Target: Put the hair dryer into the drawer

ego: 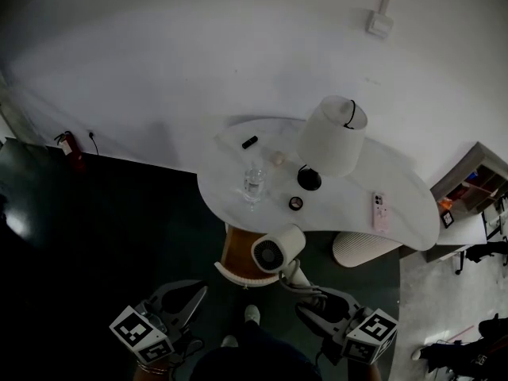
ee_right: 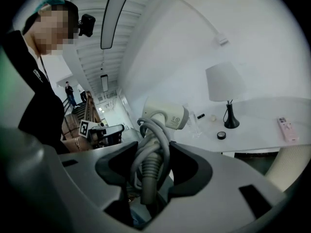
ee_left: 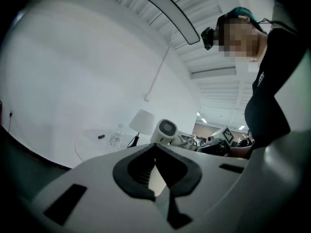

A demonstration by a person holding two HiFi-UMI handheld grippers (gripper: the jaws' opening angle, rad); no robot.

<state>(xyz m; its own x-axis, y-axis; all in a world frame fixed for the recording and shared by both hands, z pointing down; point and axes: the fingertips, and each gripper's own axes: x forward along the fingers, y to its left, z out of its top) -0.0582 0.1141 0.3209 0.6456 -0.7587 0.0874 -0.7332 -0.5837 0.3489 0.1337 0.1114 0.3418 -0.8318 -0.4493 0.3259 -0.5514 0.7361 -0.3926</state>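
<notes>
The white hair dryer (ego: 278, 251) hangs in the air just in front of the table's near edge, with its round grille facing me. My right gripper (ego: 308, 298) is shut on its handle, and the grey cord is wound around that handle (ee_right: 146, 169). The dryer's body (ee_right: 165, 115) rises above the jaws. My left gripper (ego: 190, 296) is low at the left with its jaws together and nothing in them (ee_left: 155, 166). From there the dryer (ee_left: 166, 129) shows ahead to the right. A brown, white-rimmed rounded piece (ego: 236, 259) juts out under the table; I cannot tell whether it is the drawer.
The white curved table (ego: 349, 213) carries a lamp (ego: 333, 137), a clear bottle (ego: 254, 182), a pink phone (ego: 380, 210), a small black round thing (ego: 295, 203) and a black marker (ego: 249, 142). A ribbed white bin (ego: 361, 248) stands below it, with shelves (ego: 472, 185) at the right.
</notes>
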